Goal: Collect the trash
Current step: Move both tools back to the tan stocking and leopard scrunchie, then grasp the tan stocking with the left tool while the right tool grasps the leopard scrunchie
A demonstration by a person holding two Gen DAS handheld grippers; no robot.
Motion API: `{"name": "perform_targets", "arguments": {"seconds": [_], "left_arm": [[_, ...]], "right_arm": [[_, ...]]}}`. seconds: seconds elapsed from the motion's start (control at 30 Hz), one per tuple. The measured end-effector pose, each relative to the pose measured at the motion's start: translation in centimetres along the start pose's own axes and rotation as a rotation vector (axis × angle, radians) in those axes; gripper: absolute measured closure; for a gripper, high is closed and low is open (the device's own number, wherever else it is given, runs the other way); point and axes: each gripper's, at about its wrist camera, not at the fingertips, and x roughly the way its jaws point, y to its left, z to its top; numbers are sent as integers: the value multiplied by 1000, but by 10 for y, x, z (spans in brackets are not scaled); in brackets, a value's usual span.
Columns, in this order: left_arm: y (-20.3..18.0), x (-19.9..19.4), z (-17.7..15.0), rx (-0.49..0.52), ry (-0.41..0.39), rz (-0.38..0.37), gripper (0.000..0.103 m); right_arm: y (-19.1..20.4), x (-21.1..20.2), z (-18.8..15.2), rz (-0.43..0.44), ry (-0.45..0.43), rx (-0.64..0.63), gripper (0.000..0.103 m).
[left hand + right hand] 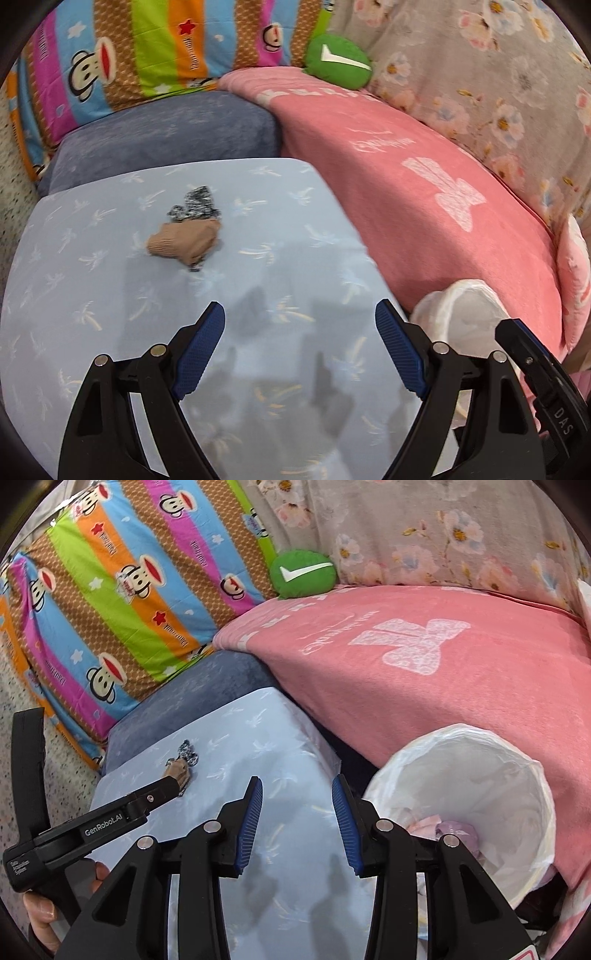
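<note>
A crumpled brown scrap (183, 242) lies on a black-and-white speckled scrap (197, 203) on the light blue palm-print cloth (110, 295). My left gripper (299, 321) is open and empty, a short way in front of the scraps. In the right wrist view the scraps (181, 768) lie at the left, with the left gripper's finger (155, 795) partly over them. My right gripper (297, 794) is open and empty above the blue cloth. A white-lined bin (524, 775) stands to its right, with crumpled pale scraps (443, 829) inside.
A pink blanket (424, 206) lies to the right, a dark blue cushion (166, 144) behind the cloth. A striped monkey-print pillow (110, 598), a green round cushion (303, 574) and a floral grey cover (443, 535) are at the back. The bin's rim (454, 299) shows beside my left gripper.
</note>
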Motion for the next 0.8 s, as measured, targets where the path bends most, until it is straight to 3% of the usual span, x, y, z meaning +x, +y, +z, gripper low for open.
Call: {"name": "perform_targets", "arguments": {"seconds": [0.47, 0.8], "left_arm": [[78, 25, 4, -95, 24, 96, 23], [107, 66, 21, -88, 59, 88, 23]], "right_arm": [[76, 59, -11, 50, 102, -99, 62], [109, 107, -5, 69, 145, -113, 62]]}}
